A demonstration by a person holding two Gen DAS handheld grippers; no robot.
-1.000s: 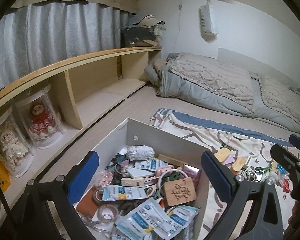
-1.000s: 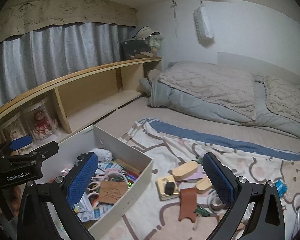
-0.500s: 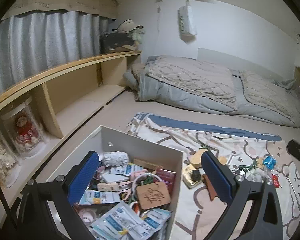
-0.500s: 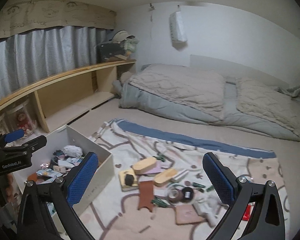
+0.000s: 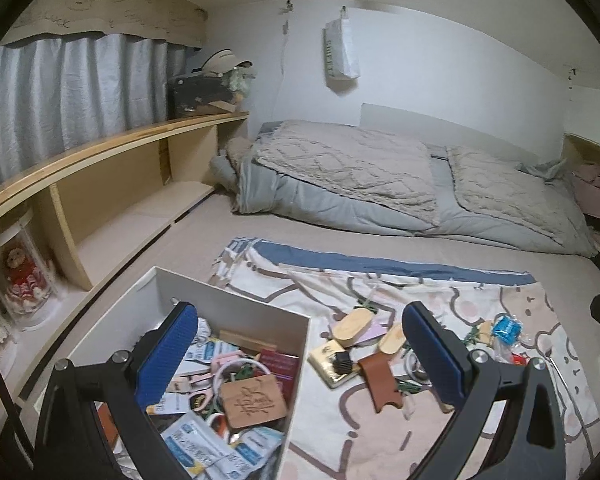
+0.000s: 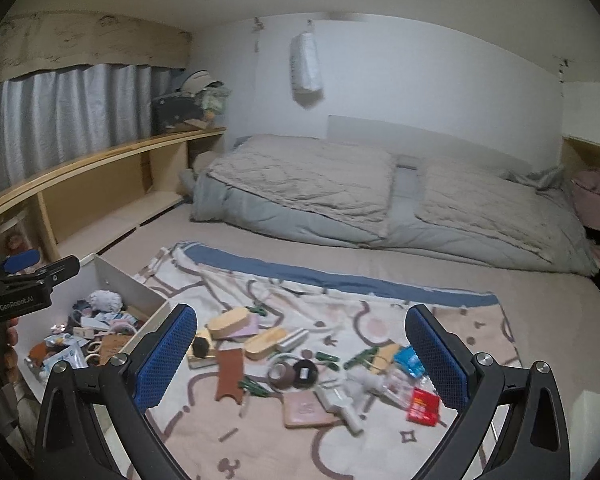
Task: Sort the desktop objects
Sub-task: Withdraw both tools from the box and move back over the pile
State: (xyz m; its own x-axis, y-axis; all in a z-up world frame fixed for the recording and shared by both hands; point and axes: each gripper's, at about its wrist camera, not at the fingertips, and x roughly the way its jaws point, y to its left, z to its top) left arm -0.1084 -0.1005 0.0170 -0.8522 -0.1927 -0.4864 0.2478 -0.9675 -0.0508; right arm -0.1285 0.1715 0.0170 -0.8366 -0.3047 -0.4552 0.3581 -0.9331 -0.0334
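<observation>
A white box (image 5: 236, 312) (image 6: 124, 280) on the left holds several small items, among them a brown engraved tag (image 5: 254, 400) and white sachets (image 5: 204, 444). Loose objects lie on a patterned cloth (image 6: 340, 304): two wooden ovals (image 6: 230, 322), a brown leather piece (image 6: 230, 372) (image 5: 380, 380), tape rolls (image 6: 282, 374), a pink card (image 6: 306, 410), a red packet (image 6: 422, 406), a blue packet (image 6: 410, 360) (image 5: 508, 330). My left gripper (image 5: 300, 364) hangs open over the box's right wall. Over the scattered pile, my right gripper (image 6: 300, 360) is open and empty.
A folded grey and beige quilt (image 6: 340, 196) lies across the back. A wooden shelf (image 5: 112, 184) runs along the left wall, with a doll in a clear case (image 5: 20, 276). The other gripper's body (image 6: 16, 292) shows at the left edge of the right wrist view.
Both grippers have swung to the right, away from the box and toward the loose objects on the cloth. Both stay open and empty.
</observation>
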